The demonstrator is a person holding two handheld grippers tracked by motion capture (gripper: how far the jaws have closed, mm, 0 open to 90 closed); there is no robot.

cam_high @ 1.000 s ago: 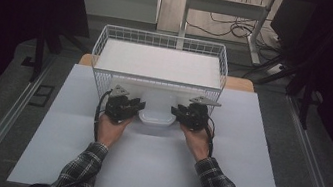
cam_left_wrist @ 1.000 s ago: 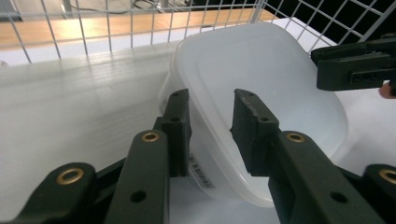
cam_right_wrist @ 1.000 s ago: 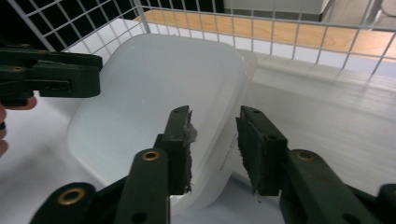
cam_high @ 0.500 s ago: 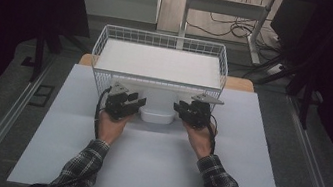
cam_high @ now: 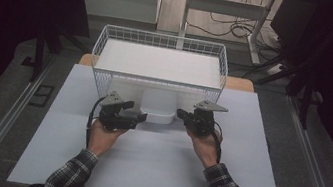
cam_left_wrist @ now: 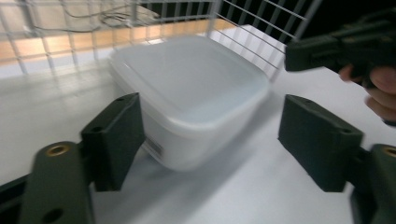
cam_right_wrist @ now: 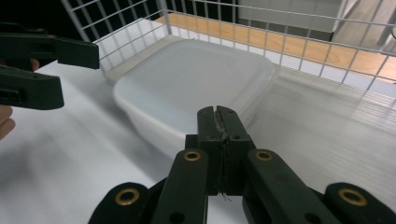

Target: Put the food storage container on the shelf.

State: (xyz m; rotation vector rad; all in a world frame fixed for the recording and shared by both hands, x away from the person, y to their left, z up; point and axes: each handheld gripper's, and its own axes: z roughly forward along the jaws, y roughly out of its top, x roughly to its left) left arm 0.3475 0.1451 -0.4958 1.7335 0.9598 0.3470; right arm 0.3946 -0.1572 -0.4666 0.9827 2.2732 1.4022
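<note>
The left gripper (cam_high: 142, 117) is lying low over the white mat (cam_high: 152, 172), its jaws standing well apart; they have just been opening. In the left gripper view the two black pads (cam_left_wrist: 114, 135) are sitting on either side of a near corner of the white plastic container (cam_left_wrist: 187, 93), and neither pad is pressing on it, with open gaps showing on both sides. The person's left hand (cam_high: 105, 132) is cupping the gripper body from beneath, a black cable looping off beside it.

The right gripper (cam_high: 180, 113) is pointing in from the other side, and its jaws have just been closing; in the right gripper view the two pads (cam_right_wrist: 219, 123) are meeting flat against each other with nothing between them. The tips are sitting just beside the container's side; whether they are touching it I cannot tell. A grey three-cornered plate is riding on top of this gripper, and the right hand (cam_high: 204, 142) is holding it from below.

The container is resting on the mat between the two grippers, lid on, its far side close against the front wall of the white wire basket (cam_high: 110, 49). The basket is standing at the far edge of the mat, with a wooden tabletop (cam_high: 241, 85) peeking out on either side of it. Plaid sleeves (cam_high: 67, 179) are coming in from the near edge
</note>
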